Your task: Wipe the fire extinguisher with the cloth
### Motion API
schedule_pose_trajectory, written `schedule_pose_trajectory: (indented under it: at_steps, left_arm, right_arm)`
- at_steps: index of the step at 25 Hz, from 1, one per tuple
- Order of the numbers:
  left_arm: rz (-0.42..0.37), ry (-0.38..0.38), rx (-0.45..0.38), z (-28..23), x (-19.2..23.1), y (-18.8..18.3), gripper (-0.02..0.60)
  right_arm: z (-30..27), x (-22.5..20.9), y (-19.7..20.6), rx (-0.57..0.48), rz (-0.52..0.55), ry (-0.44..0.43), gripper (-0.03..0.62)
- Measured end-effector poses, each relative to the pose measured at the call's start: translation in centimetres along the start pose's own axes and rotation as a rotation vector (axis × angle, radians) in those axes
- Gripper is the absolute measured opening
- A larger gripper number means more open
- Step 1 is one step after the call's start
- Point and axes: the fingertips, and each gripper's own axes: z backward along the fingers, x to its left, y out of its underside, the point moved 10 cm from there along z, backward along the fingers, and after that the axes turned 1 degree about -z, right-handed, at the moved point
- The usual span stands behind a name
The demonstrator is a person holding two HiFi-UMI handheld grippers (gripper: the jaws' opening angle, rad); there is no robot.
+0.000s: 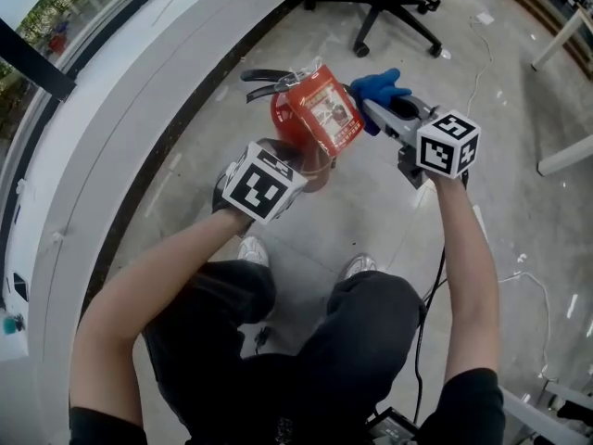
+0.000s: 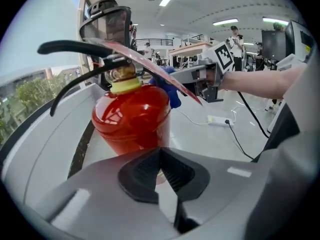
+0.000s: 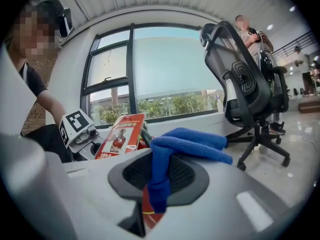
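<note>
As you look down past your knees to the grey floor (image 1: 371, 211), the fire extinguisher (image 1: 301, 133) is between your two tongs, just beside the curved white window ledge (image 1: 139, 109). Whether its base touches the floor cannot be made out. Its body is glossy red, with a yellow collar (image 2: 123, 85) and black levers (image 1: 269, 82). A red printed tag in a clear sleeve (image 1: 324, 109) lies over its top. Your left tongs (image 2: 161, 156) point steeply down at the lower body, pads closed together with nothing clearly between them. Your right arm (image 1: 463, 267) is stretched forward, and your right tongs (image 3: 155, 159) reach in nearly level. They are clamped on a blue cloth (image 3: 187, 141) bunched beside the extinguisher's top.
</note>
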Motion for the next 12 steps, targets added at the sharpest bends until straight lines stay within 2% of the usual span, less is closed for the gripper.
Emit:
schedule_pose_trajectory:
  at_steps: [5,8,12]
  left_arm:
    - [0.025,-0.01,-0.035,1.7,0.7,-0.2,0.008]
    - [0.001,-0.013,-0.037,2.5,0.8,-0.4,0.006]
    - [-0.002,-0.034,-0.046,4.1,1.1,-0.4,0.006]
  right_arm:
    - [-0.5,0.9,-3.3,0.011,0.043,-0.04,0.067]
    - [-1.3,1.7,-5.5,0.038,0.08,-0.075,0.067]
    - [-2.9,4.8,-8.3,0.09,0.179,-0.12,0.067]
